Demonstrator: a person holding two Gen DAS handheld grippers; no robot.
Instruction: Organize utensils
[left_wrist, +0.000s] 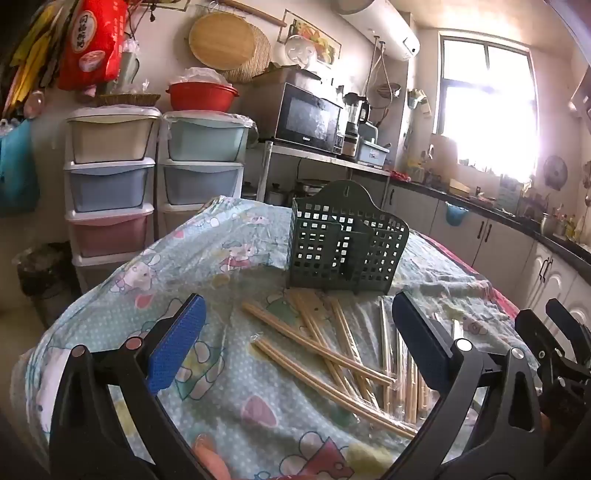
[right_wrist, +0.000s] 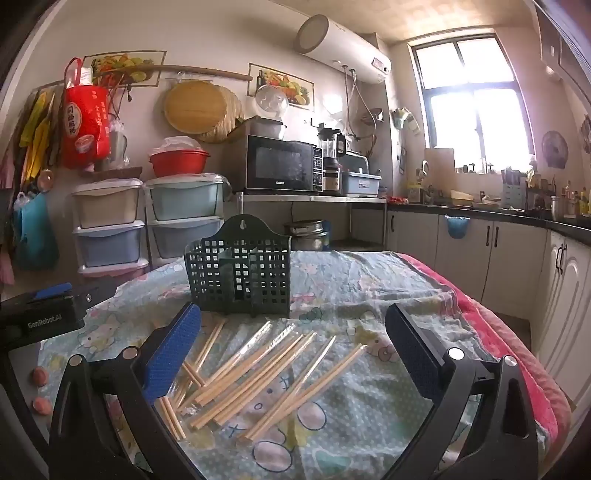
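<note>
Bamboo chopsticks (right_wrist: 258, 373), wrapped pairs, scattered on the cloth-covered surface (right_wrist: 369, 288) just before the empty green utensil caddy (right_wrist: 240, 273); left gripper (left_wrist: 295, 347) and right gripper (right_wrist: 291, 354) both spread, holding nothing; sorting unstarted, next: pinch one pair.

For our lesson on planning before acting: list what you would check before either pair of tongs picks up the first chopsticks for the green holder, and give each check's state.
1. Left tongs open and empty: ok.
2. Right tongs open and empty: ok.
3. Dark green perforated plastic utensil holder upright on the patterned tablecloth: ok.
4. Holder compartments free to receive chopsticks: ok, nothing shows inside.
5. Pale wooden chopsticks in clear wrappers lying separately for an easy single grasp: not ok, they cross and overlap in a loose pile.
6. Chopsticks clear of the holder's base: cannot tell, the nearest ends lie very close to it.
</note>
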